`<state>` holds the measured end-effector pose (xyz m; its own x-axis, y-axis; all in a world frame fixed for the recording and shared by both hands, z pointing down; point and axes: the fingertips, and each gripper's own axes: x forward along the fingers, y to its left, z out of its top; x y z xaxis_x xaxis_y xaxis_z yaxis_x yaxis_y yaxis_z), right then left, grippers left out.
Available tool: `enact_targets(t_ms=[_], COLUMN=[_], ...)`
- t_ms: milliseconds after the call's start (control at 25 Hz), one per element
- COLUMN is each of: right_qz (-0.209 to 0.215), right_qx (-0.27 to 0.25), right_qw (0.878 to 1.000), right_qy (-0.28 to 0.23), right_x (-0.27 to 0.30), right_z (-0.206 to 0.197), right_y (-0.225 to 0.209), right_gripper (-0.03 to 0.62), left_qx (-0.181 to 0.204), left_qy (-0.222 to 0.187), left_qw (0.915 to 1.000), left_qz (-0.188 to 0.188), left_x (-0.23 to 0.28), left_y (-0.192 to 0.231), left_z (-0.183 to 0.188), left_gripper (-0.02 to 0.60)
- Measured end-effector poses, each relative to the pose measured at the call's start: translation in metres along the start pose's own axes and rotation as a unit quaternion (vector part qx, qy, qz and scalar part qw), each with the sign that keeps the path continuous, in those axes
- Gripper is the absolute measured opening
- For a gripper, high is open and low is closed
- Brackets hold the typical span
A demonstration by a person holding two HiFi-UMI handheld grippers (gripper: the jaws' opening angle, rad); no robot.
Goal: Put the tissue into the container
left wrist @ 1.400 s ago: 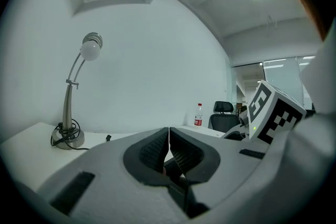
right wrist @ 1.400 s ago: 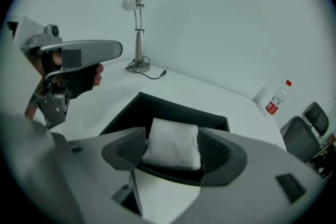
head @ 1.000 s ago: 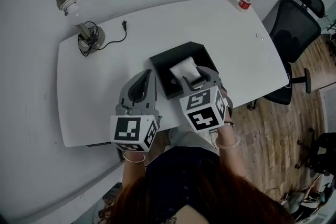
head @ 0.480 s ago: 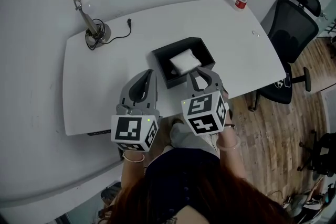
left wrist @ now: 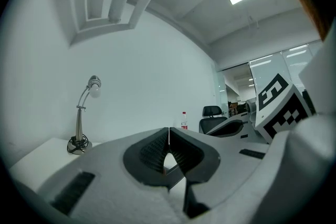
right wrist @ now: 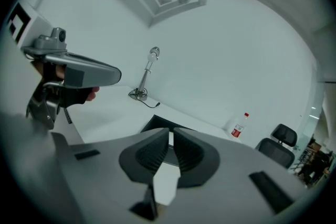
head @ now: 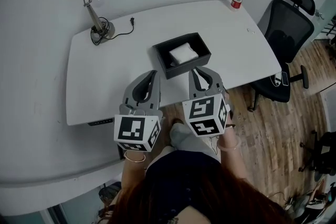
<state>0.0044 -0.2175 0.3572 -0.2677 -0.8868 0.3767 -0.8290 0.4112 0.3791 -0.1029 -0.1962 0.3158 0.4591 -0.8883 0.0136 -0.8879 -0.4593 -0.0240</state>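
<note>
Noting tissue (head: 183,53) lying inside container (head: 163,58) on table (head: 100,81). Holding 2 grippers near its front edge: left gripper (head: 151,74) pressed together, empty; right gripper (head: 197,71) just closing, seemingly to a slit, nothing between.

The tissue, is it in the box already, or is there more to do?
Done: the white tissue lies inside the black container on the table.
In hand: nothing. The left gripper is shut and empty. The right gripper has just been closing its jaws, with nothing between them.
Left: nothing that shows. Both grippers are at the table's near edge, apart from the container.
</note>
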Motion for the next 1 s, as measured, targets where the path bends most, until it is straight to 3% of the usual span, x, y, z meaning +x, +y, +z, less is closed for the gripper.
enact_targets(t_ms=[760,1000], right_qz=[-0.034,-0.020], right_qx=[0.039,0.069], right_qw=[0.995,0.991], right_qy=[-0.090,-0.115], right_x=[-0.076,-0.089], right_z=[0.020,0.021], right_y=[0.008,0.010], right_gripper=[0.020,0.020], left_qx=[0.019,0.022], left_qy=[-0.008,-0.018], left_qw=[0.9997,0.9996], left_qz=[0.012,0.006], left_x=[-0.052,-0.054], left_y=[-0.021,-0.032], left_z=[0.007,0.014], left_gripper=[0.026,0.026])
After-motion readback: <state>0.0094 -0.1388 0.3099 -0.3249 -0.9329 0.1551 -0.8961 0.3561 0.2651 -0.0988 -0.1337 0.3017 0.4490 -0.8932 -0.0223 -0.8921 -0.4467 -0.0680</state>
